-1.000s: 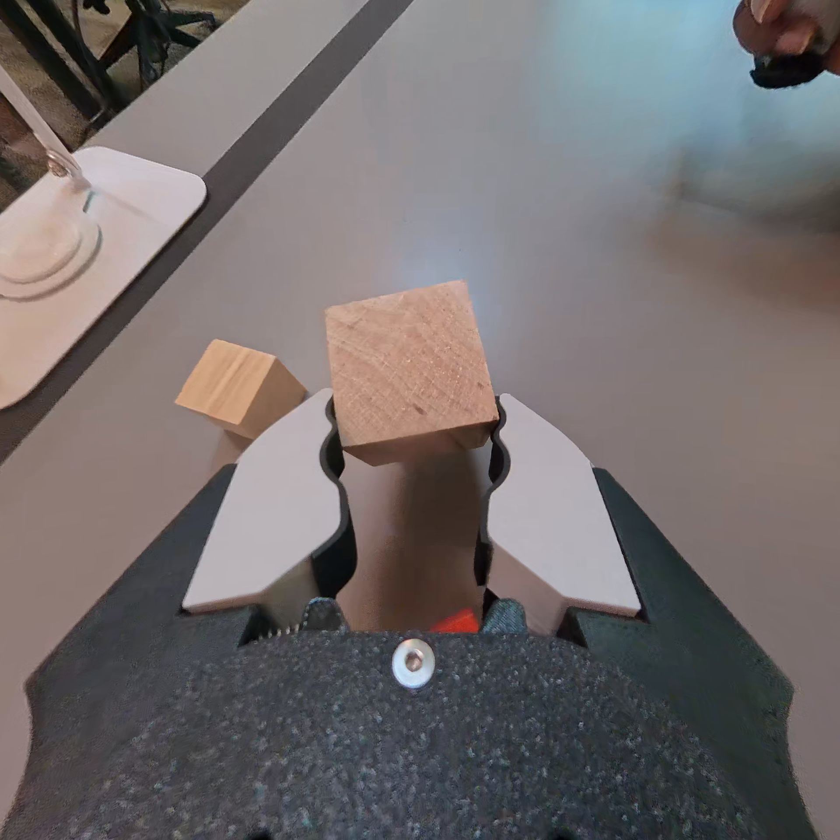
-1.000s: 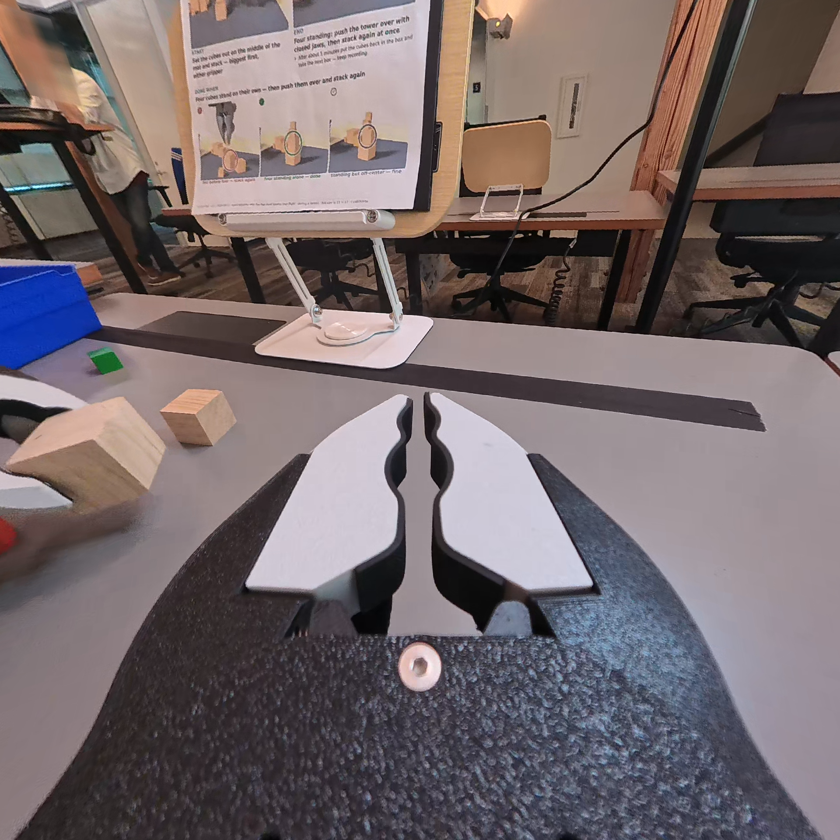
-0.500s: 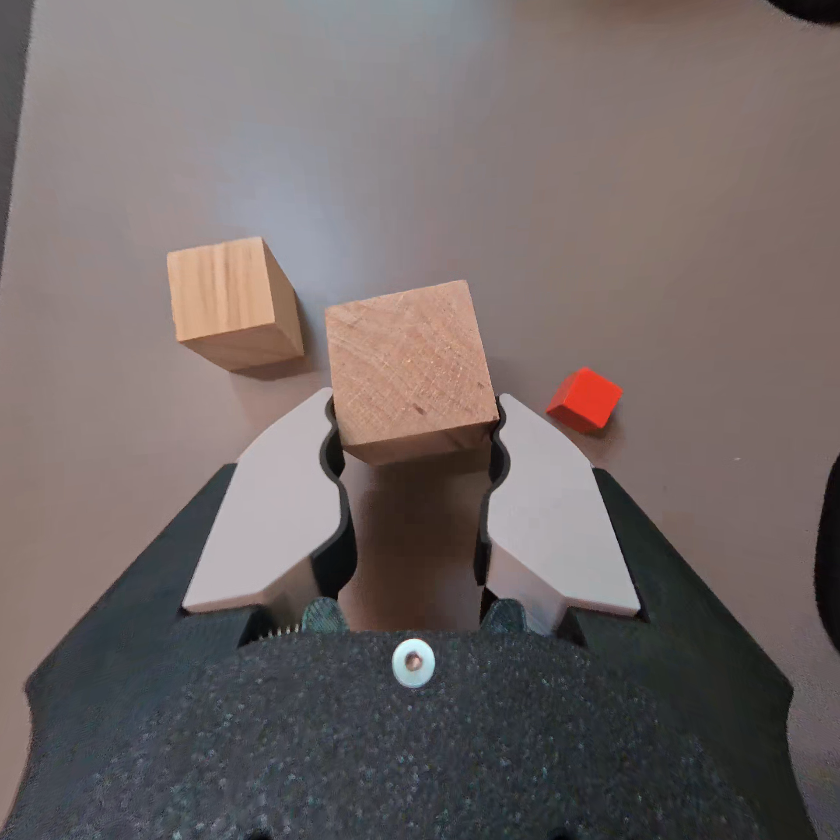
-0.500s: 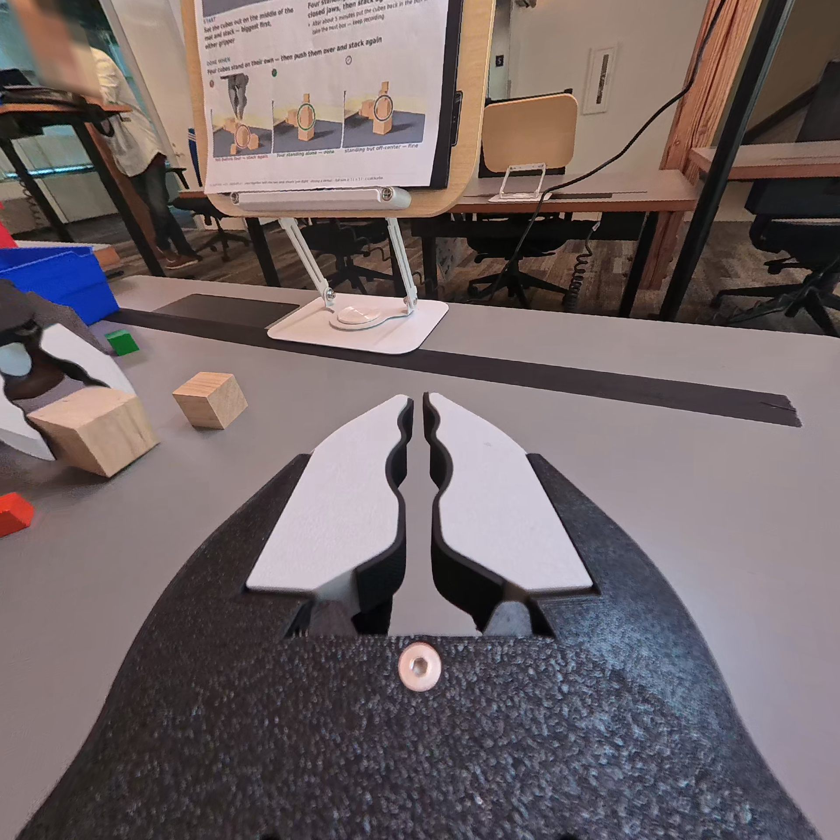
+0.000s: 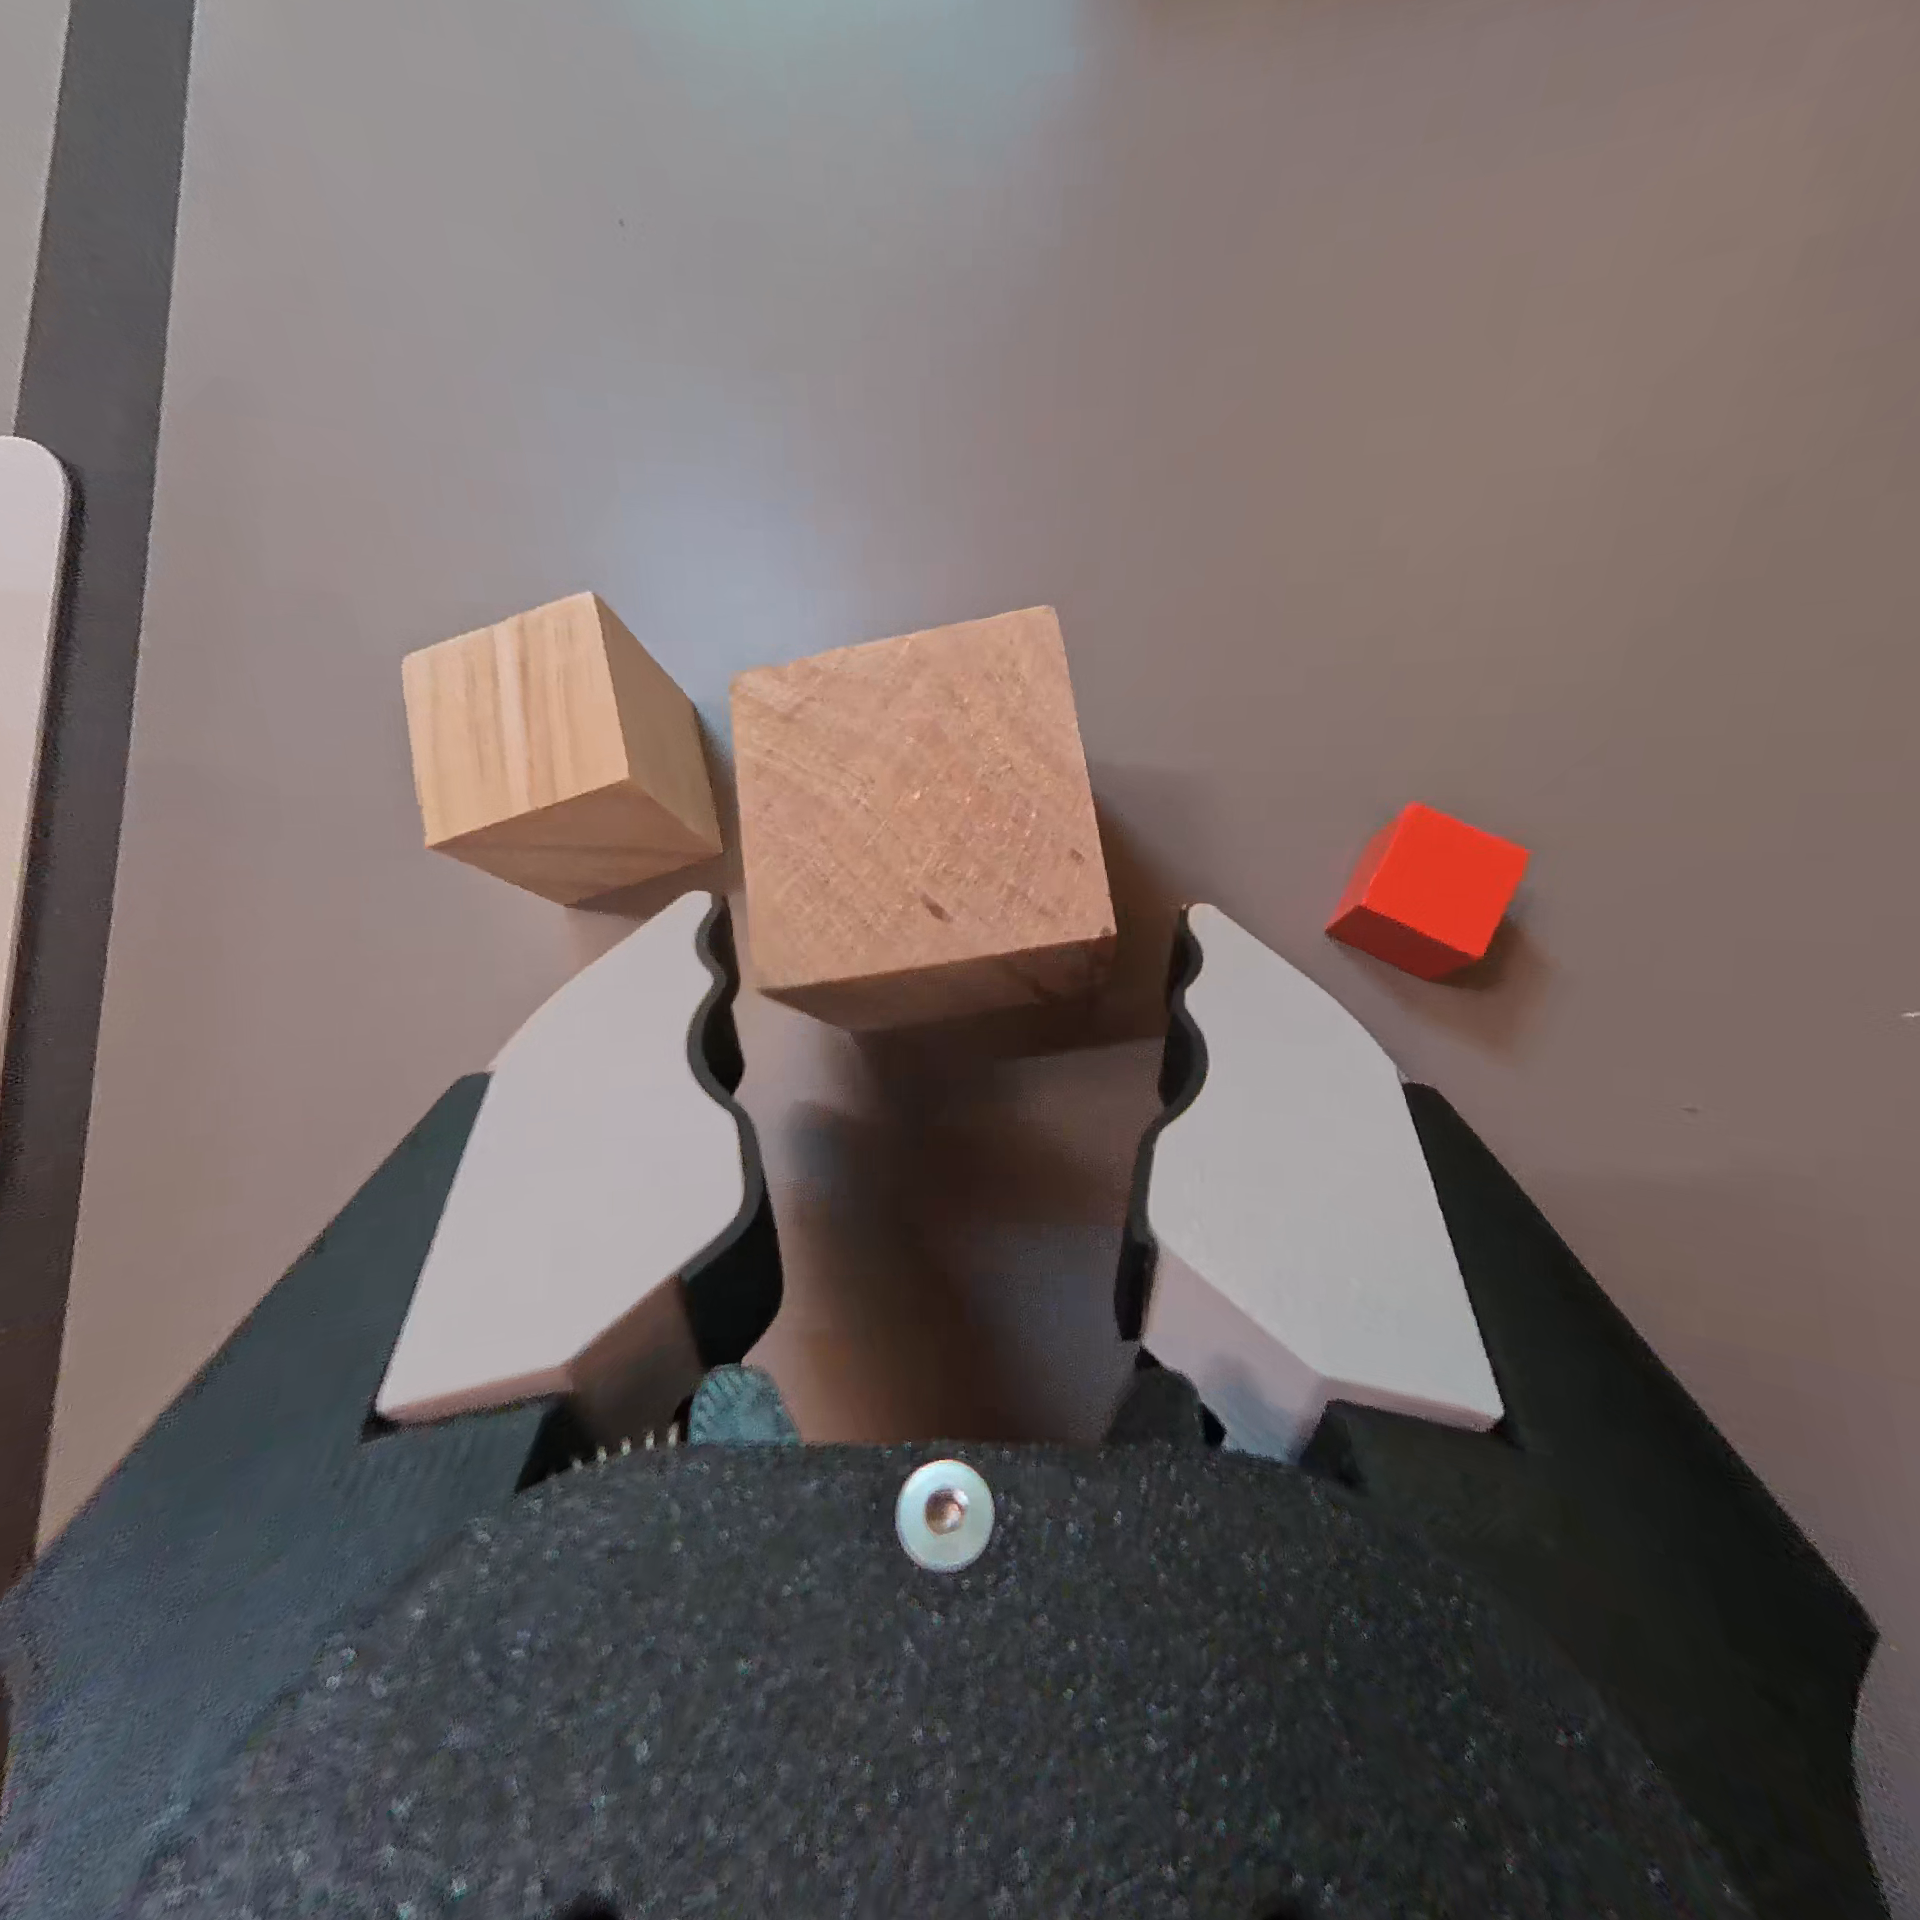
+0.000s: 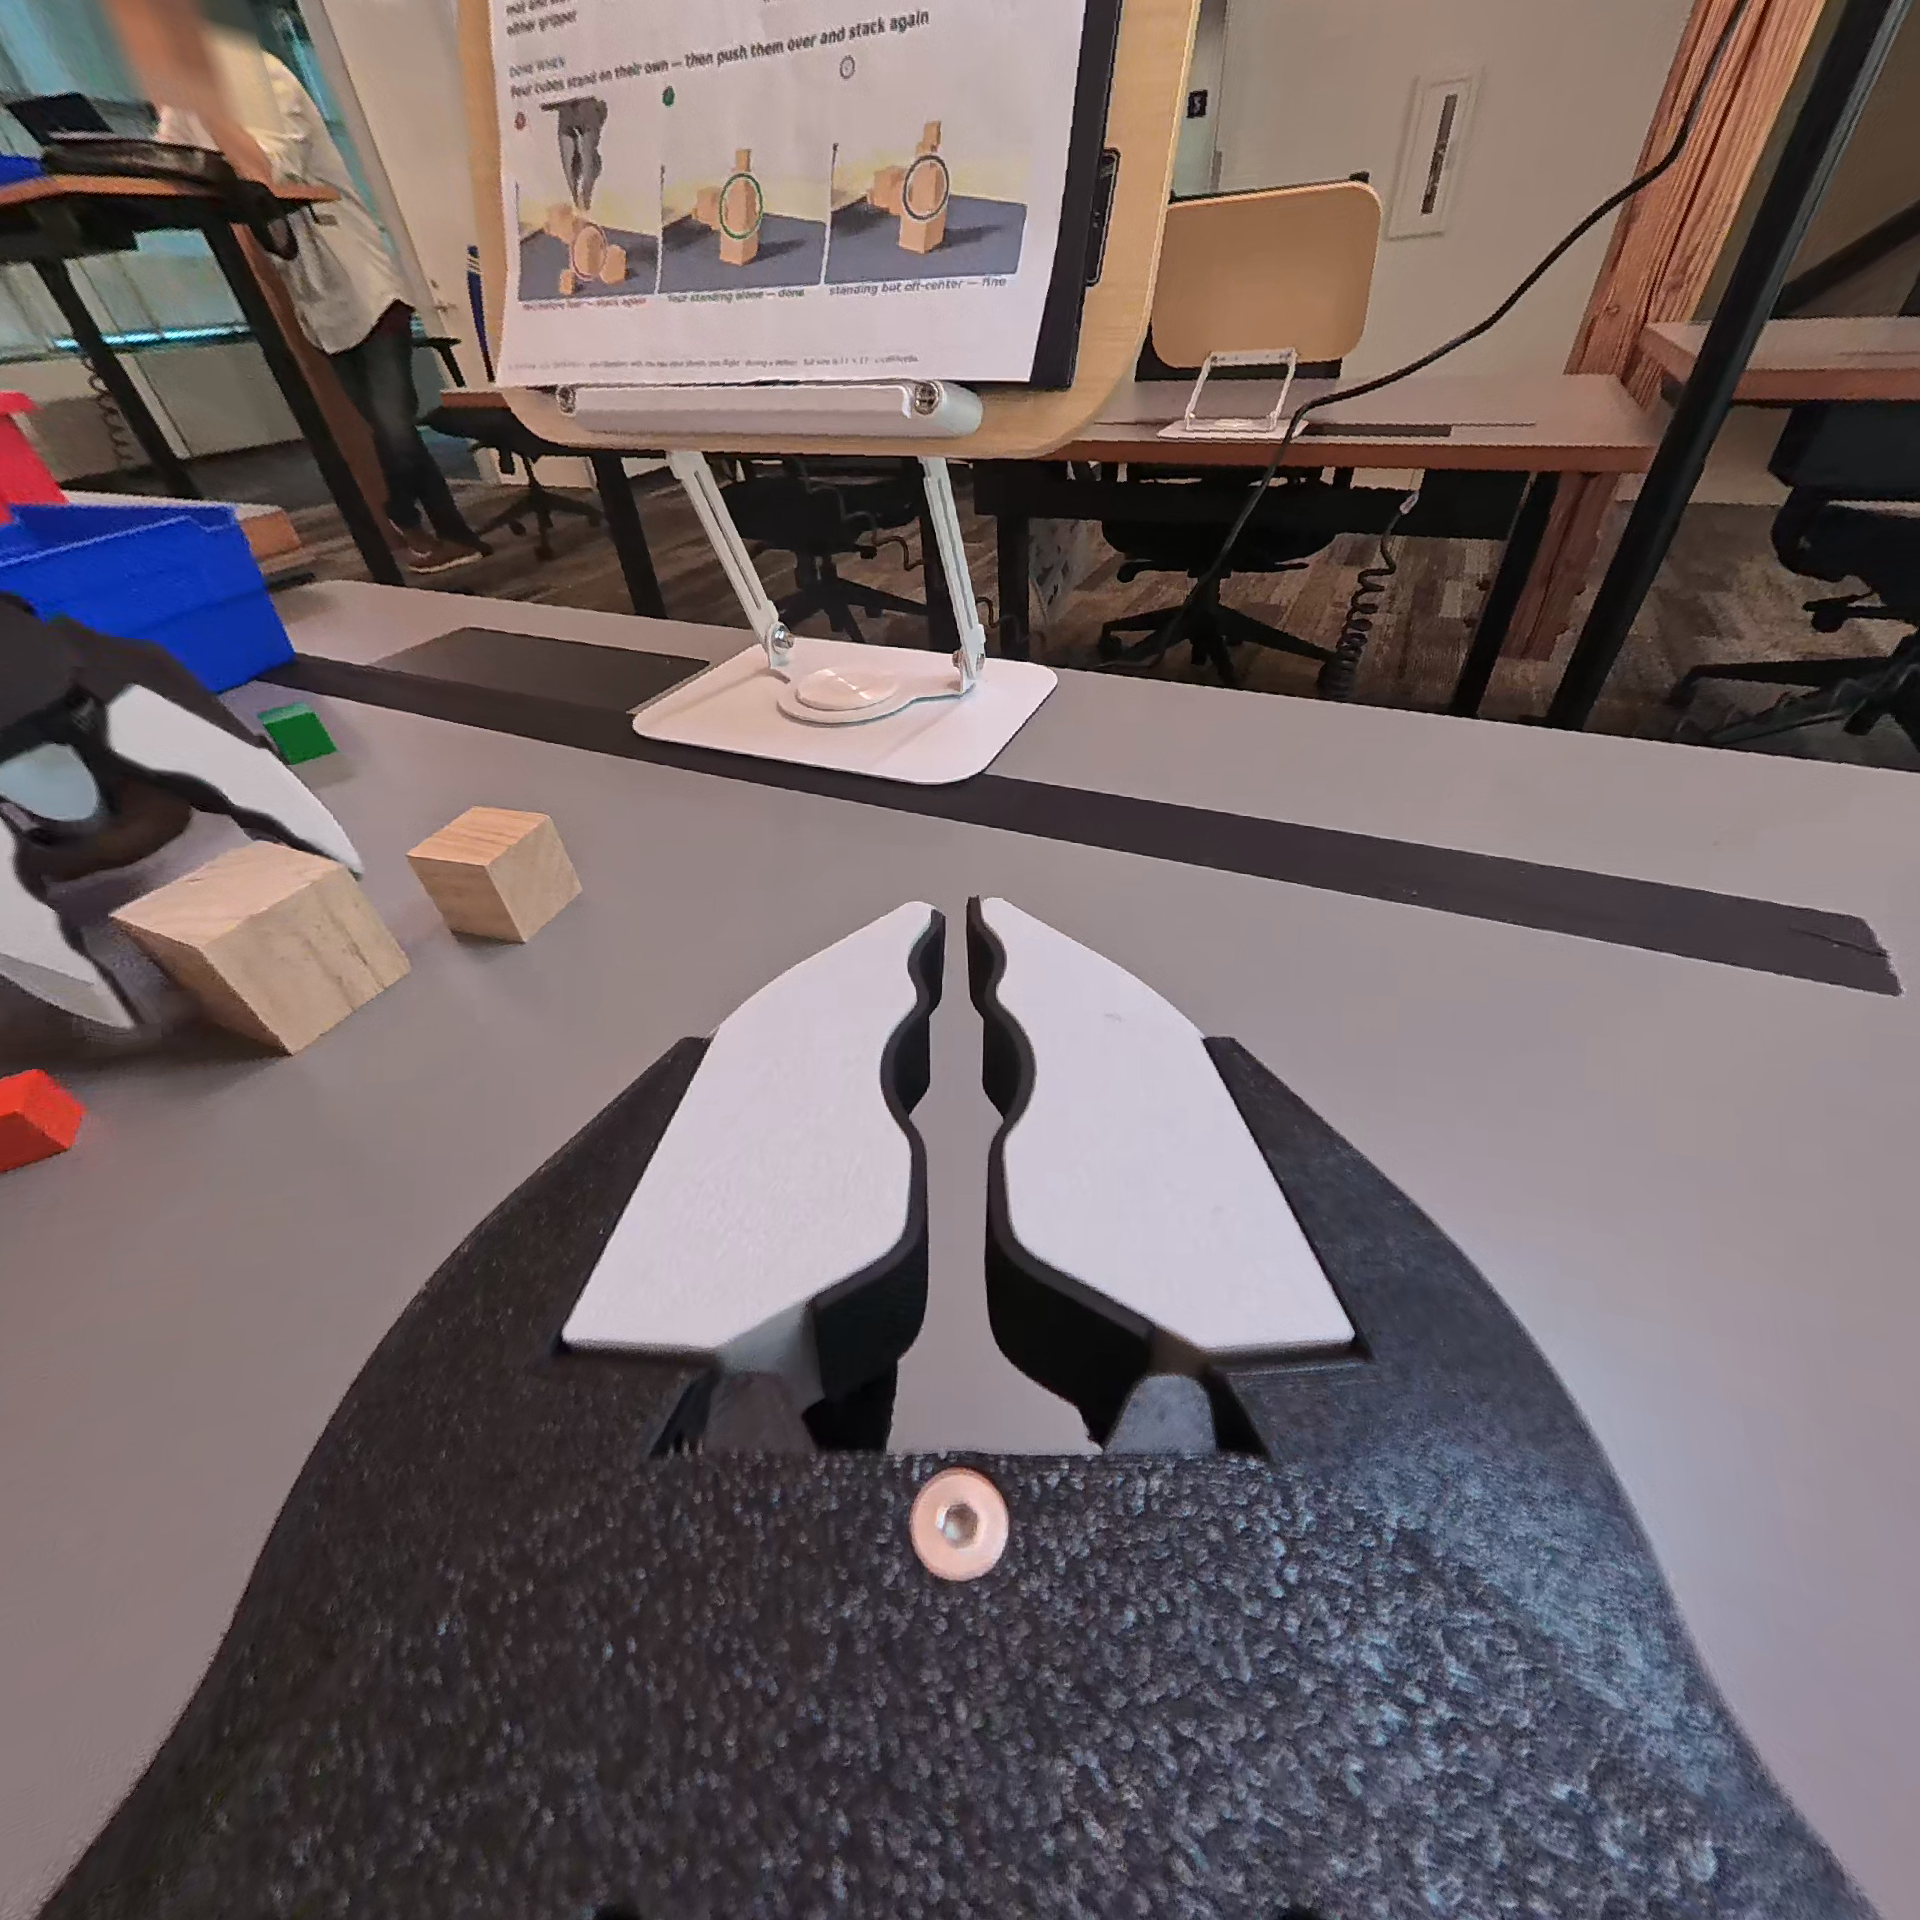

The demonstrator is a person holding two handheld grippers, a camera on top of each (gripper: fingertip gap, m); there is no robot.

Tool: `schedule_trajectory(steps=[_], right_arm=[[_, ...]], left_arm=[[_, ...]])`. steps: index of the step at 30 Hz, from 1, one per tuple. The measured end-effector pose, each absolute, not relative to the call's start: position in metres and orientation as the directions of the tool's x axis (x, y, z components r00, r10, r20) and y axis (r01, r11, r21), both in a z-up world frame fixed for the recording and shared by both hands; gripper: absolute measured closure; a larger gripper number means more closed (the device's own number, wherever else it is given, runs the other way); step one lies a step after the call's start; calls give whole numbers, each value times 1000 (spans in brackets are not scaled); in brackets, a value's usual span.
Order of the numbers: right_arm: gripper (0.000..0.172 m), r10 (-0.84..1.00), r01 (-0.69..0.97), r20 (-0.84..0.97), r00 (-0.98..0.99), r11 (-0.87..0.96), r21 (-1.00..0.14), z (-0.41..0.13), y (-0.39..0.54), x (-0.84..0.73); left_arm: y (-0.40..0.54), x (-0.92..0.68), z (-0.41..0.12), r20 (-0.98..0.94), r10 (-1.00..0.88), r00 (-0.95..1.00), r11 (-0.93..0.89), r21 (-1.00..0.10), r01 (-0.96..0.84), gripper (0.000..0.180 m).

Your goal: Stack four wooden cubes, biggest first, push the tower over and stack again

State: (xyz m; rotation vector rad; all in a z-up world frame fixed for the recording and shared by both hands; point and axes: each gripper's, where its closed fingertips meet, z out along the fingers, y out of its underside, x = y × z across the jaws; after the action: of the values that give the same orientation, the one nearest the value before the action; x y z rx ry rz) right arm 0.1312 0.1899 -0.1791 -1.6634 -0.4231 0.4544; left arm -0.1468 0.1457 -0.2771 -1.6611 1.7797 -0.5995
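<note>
- The left gripper (image 5: 956, 925) points down at a grey table (image 5: 1351, 416). Its jaws stand wide apart around the near end of a large wooden cube (image 5: 914, 810), with a visible gap on each side, so nothing is gripped.
- The large cube rests on the table. A smaller wooden cube (image 5: 551, 748) sits just beside it on the left, and a small red cube (image 5: 1429, 888) lies near on the right.
- The right gripper (image 6: 956, 914) hovers over bare table, its fingers nearly together on nothing.
- A small green cube (image 6: 298, 732) lies farther back, near a blue bin (image 6: 156, 582).
- A dark strip (image 6: 1351, 852) crosses the table, a white stand base (image 6: 852, 717) sits on it, and the tabletop to the right is open.
</note>
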Motion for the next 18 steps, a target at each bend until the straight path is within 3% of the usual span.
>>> schedule_trajectory(steps=[3, 8, 10, 13, 18], right_arm=[[168, 520, 9, -65, 852, -139, -990, -179, 190, 132], [168, 530, 2, -76, 845, -145, -989, -180, 190, 129], [168, 537, 7, -74, 840, -147, -989, -181, 189, 127], [168, 543, 12, -67, 837, -140, -990, -179, 188, 126], [169, 548, 7, -67, 834, -131, -991, -176, 187, 126]], left_arm=[[141, -151, -251, -36, -999, 35, 7, -785, -620, 101], [175, -150, -187, 97, -961, 259, -192, -908, -373, 127], [196, -149, -191, 70, -924, 377, -242, -869, -432, 135], [208, -139, -211, 58, -899, 435, -324, -755, -570, 130], [215, -123, -231, 39, -909, 415, -366, -552, -749, 131]])
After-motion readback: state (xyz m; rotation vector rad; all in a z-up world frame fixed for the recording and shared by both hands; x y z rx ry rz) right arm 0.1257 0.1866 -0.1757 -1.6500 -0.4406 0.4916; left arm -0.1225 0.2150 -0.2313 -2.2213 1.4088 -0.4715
